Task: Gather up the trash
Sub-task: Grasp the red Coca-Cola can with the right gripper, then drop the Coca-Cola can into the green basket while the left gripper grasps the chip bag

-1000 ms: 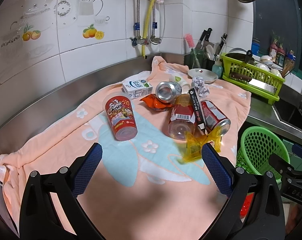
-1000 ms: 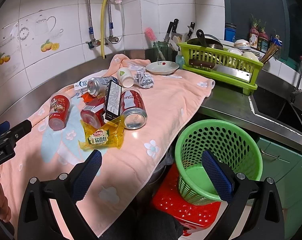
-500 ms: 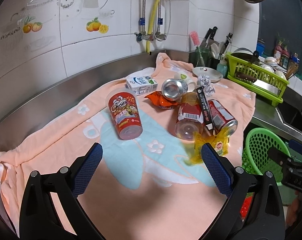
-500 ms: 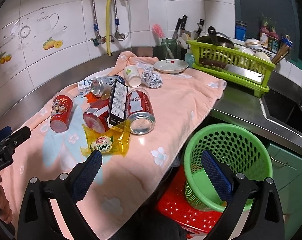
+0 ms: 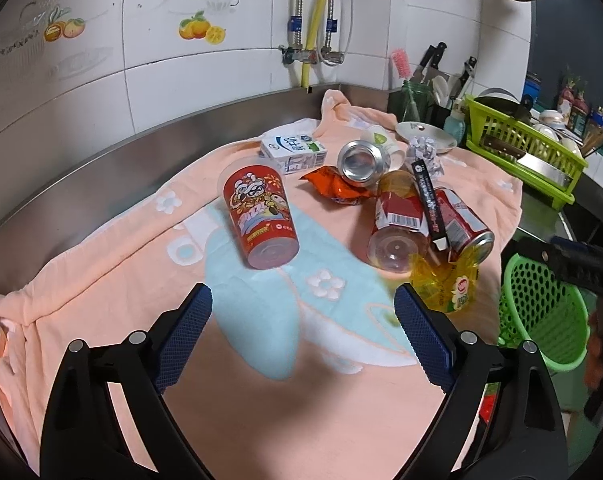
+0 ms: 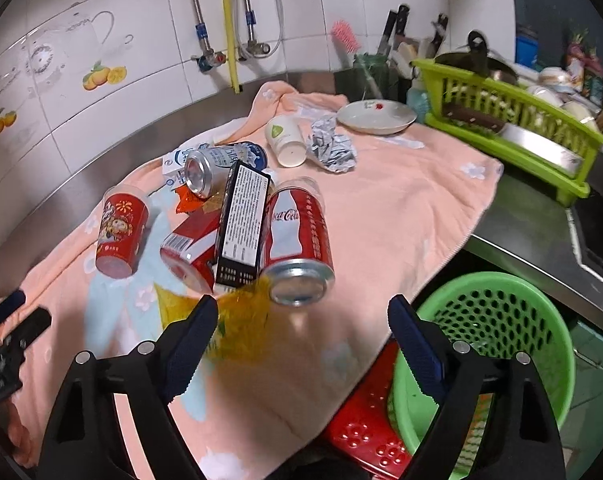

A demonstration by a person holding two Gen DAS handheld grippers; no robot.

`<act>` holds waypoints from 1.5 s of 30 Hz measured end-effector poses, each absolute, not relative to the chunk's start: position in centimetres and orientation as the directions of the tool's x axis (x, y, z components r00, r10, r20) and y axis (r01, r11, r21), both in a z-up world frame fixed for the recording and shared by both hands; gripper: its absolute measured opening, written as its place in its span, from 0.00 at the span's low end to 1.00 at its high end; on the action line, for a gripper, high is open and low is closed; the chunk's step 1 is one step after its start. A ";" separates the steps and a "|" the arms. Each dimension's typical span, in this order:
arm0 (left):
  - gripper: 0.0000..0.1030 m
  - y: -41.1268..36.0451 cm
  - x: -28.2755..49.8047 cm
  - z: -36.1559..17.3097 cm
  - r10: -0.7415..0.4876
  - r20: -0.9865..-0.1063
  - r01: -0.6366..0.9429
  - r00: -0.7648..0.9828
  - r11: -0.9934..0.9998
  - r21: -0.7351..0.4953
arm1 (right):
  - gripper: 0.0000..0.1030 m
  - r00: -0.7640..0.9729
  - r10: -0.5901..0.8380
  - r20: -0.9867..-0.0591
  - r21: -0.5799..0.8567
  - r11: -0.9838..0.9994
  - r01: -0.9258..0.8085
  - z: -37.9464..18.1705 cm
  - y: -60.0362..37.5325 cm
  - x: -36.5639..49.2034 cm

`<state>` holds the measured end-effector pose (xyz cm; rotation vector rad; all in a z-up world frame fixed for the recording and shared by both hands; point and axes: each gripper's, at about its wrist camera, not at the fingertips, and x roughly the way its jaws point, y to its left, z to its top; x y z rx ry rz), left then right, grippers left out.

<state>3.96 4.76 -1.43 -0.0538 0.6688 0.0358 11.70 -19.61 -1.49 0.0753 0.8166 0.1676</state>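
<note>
Right wrist view: your right gripper (image 6: 301,334) has slid toward cola can (image 6: 297,242) at 12 o'clock, jaws closing, nothing clamped; left gripper (image 5: 303,320) apart, empty. Pickup imminent.

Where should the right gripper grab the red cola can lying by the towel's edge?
Grip the cola can across its round middle, coming from above. It lies on its side, end toward the right gripper, black box against one flank, so clamp near the clear end.
</note>
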 end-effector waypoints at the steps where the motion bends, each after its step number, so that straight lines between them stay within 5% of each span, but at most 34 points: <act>1: 0.88 4.8 4.0 -1.5 0.018 -0.621 -0.051 0.783 0.998 -0.036 | 0.79 0.664 0.188 -0.723 0.141 0.982 -0.125 -1.6 -19.7 12.4; 28: 0.88 5.5 6.7 -3.7 0.015 -0.670 -0.053 0.742 0.998 -0.037 | 0.67 0.406 0.383 -0.829 0.351 0.924 -0.155 -7.3 -20.0 26.2; 32: 0.88 5.4 6.7 -3.8 0.014 -0.672 -0.049 0.740 0.998 -0.034 | 0.59 0.383 0.424 -0.821 0.394 0.906 -0.156 -7.9 -20.0 26.6; 45: 0.88 4.0 7.1 -3.5 -0.022 -0.670 -0.010 0.742 0.999 -0.045 | 0.58 0.427 0.374 -0.823 0.328 0.927 -0.180 -5.8 -21.3 24.5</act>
